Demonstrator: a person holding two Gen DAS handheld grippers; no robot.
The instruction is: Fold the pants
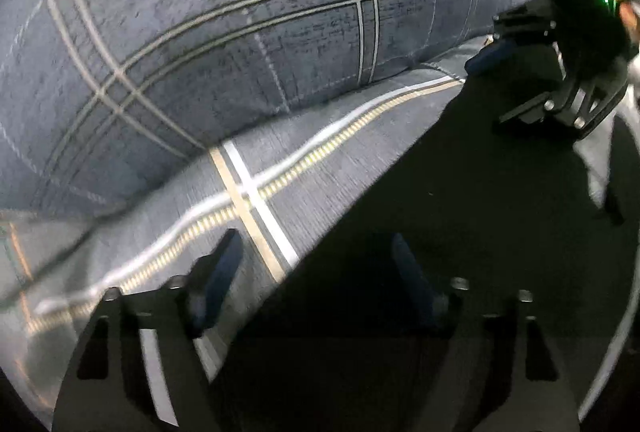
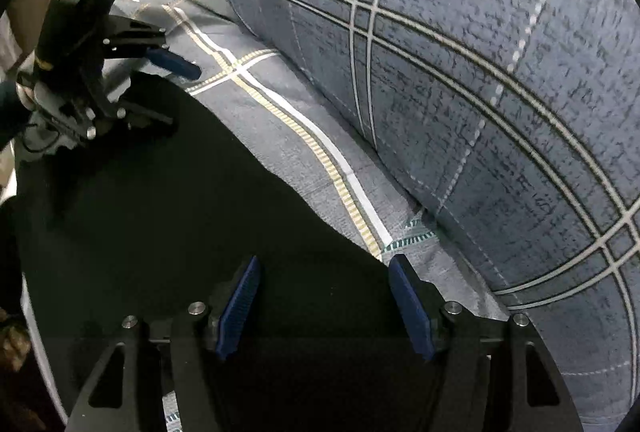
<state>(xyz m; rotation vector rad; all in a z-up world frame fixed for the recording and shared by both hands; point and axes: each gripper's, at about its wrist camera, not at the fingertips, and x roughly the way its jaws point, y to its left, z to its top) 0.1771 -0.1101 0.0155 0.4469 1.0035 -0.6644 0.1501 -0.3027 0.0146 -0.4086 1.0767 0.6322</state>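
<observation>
Both my tools, left tool (image 1: 316, 264) and right tool (image 2: 324, 288), stand apart over the dark pants (image 2: 180, 212) on the bed (image 2: 304, 160). I should pinch the edge squarely before lifting.

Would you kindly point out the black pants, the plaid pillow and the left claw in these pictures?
black pants (image 2: 160, 216): right wrist view, flat middle of the fabric.
plaid pillow (image 2: 460, 92): right wrist view, front face.
left claw (image 1: 316, 252): left wrist view, midway between its fingertips.
</observation>
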